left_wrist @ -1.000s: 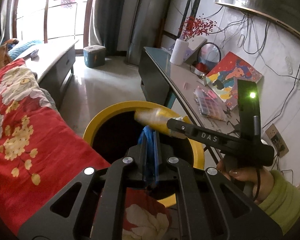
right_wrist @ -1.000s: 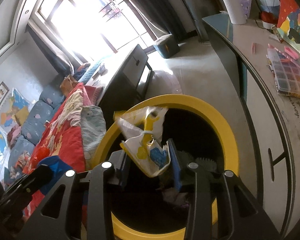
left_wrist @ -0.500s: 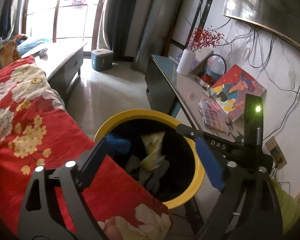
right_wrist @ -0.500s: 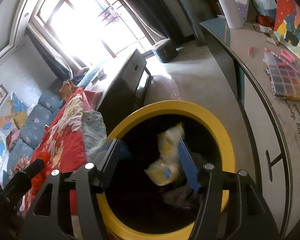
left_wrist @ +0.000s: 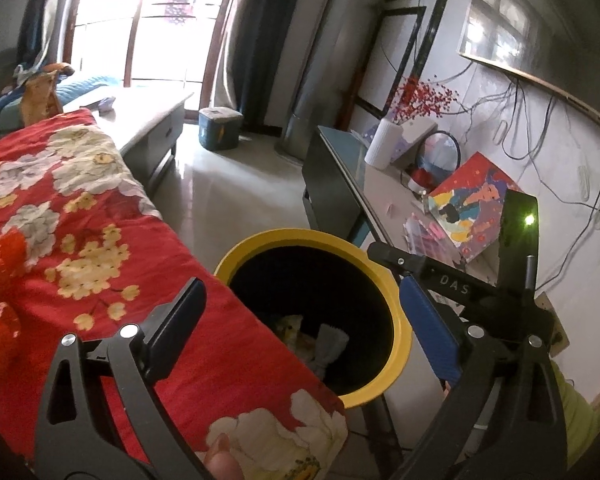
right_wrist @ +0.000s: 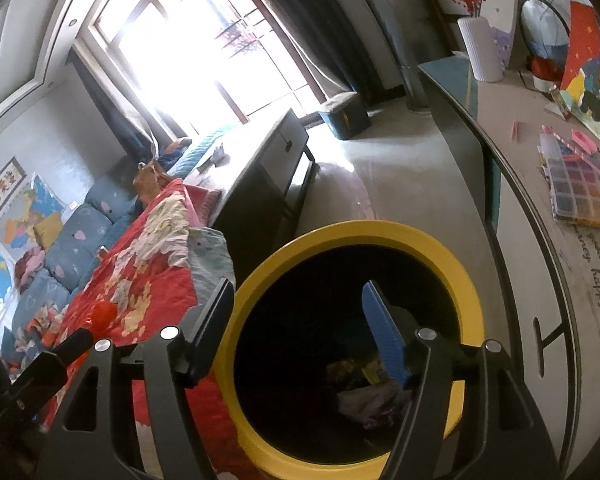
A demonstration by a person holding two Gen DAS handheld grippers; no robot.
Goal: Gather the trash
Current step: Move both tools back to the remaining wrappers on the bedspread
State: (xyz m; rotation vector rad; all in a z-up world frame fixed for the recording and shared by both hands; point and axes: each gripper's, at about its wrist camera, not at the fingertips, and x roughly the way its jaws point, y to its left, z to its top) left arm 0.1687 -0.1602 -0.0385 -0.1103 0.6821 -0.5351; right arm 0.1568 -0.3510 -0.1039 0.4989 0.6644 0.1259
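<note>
Sunlit living room: crumpled wrappers (left_wrist: pixel 300 332) lie inside the round yellow-rimmed bin (right_wrist: pixel 380 236). Both the left hand-held gripper (left_wrist: pixel 300 320) and right hand-held gripper (right_wrist: pixel 300 332), jaws just opened wide, hold nothing; best lift clear before seeking more.

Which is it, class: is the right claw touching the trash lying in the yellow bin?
Apart. The right wrist view shows the right claw open and empty over the yellow bin, with the trash lying far below.

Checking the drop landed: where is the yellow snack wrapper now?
In both wrist views the yellow snack wrapper lies at the bottom of the yellow-rimmed bin, beside crumpled pale trash, between the red floral blanket and the desk.
</note>
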